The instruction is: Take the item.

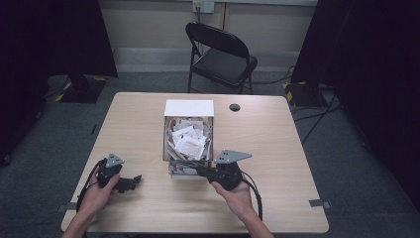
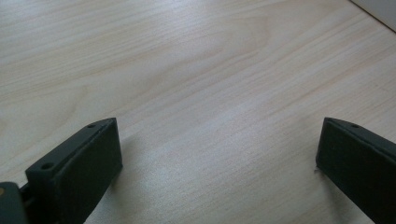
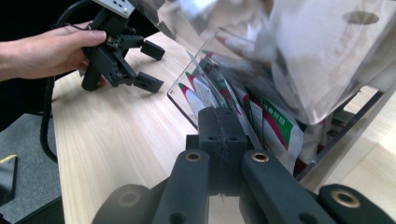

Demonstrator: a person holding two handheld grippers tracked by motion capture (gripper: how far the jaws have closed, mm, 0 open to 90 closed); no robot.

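Clear plastic is what the box (image 1: 188, 133) seems to be made of, and it is standing near the middle of the wooden table (image 1: 138, 124), full of small white sachets (image 1: 189, 139). I am using this box as the landmark. Behind it, past the far edge of the table, a black folding chair (image 1: 221, 52) is standing.

At the near side of the box, the right gripper (image 1: 195, 169) is reaching in at the low front edge. In the right gripper view its jaws are pressed together, and they are pinching the thin transparent flap (image 3: 205, 88) at the front of the box; the sachets with red and green print (image 3: 268, 123) are lying just behind this flap. I cannot tell if a sachet is also caught between the jaws.

To the left of the box and well apart from it, the left gripper (image 1: 132, 181) is waiting low over the bare table. Its jaws are standing wide apart and are holding nothing.

I judge that the step in hand is opening or steadying the front of the box to get at the sachets. The next move is probably asking for a gentle pull on the flap, while the left gripper is coming closer to the box to take a sachet.
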